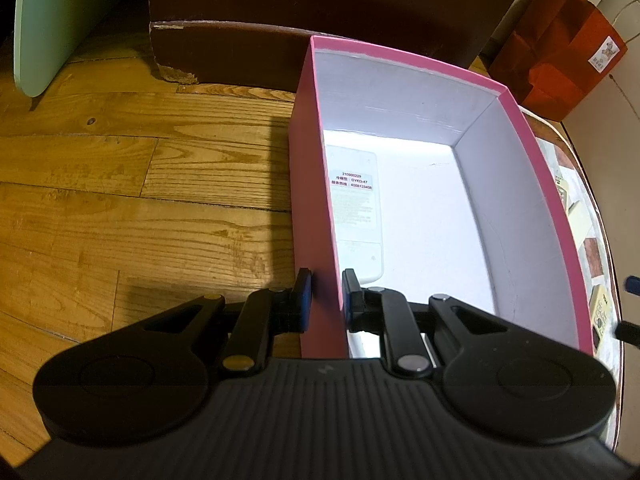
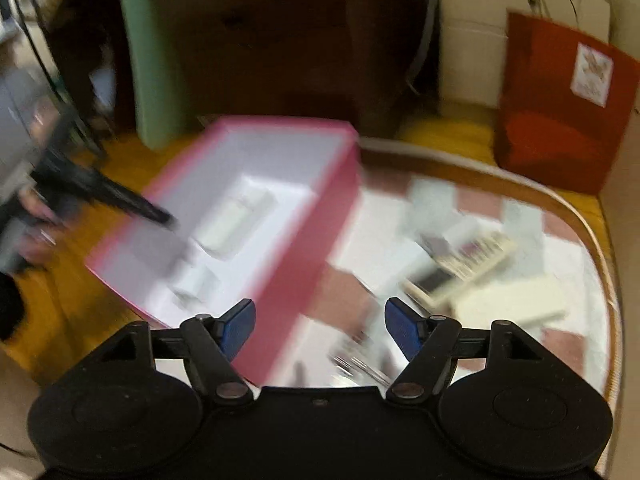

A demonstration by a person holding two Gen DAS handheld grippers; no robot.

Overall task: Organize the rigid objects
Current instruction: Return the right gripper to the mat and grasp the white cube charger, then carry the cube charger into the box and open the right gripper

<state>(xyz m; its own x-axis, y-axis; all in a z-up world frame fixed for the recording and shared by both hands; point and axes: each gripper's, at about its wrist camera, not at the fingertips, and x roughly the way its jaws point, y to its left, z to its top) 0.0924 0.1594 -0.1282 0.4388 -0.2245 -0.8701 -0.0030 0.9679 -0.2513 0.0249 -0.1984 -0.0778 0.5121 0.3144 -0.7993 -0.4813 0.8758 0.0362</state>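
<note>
The left gripper (image 1: 326, 296) pinches the near left wall of the pink box (image 1: 308, 184). One finger (image 1: 302, 300) sits on the outside of the wall, the other on the inside, and both blue pads press against the cardboard. The box extends straight ahead of these fingers, open at the top, with white inner walls and floor.

Inside the box, just ahead of the inner finger, a white remote control (image 1: 356, 208) lies flat on the floor against the left wall, label side up. In the blurred right wrist view a second, smaller white item shows nearer the box corner; it cannot be identified.

To the left of the left fingers lies the wooden floor (image 1: 140, 200). Beyond the far end of the box stands dark brown furniture (image 1: 260, 52), with a pale green panel (image 1: 44, 20) leaning to the far left and a red paper bag (image 1: 560, 60) to the far right.

The right gripper (image 2: 320, 328) has its fingers (image 2: 240, 326) spread wide, with nothing held between the pads. The near right wall of the box passes ahead of its left finger. Ahead and to the right of these fingers is the tabletop (image 2: 584, 216), which has a rounded wooden rim and carries a patterned cover. On it lies a cream-coloured calculator (image 2: 460, 268), ahead of the right finger, among other blurred items that cannot be identified.
</note>
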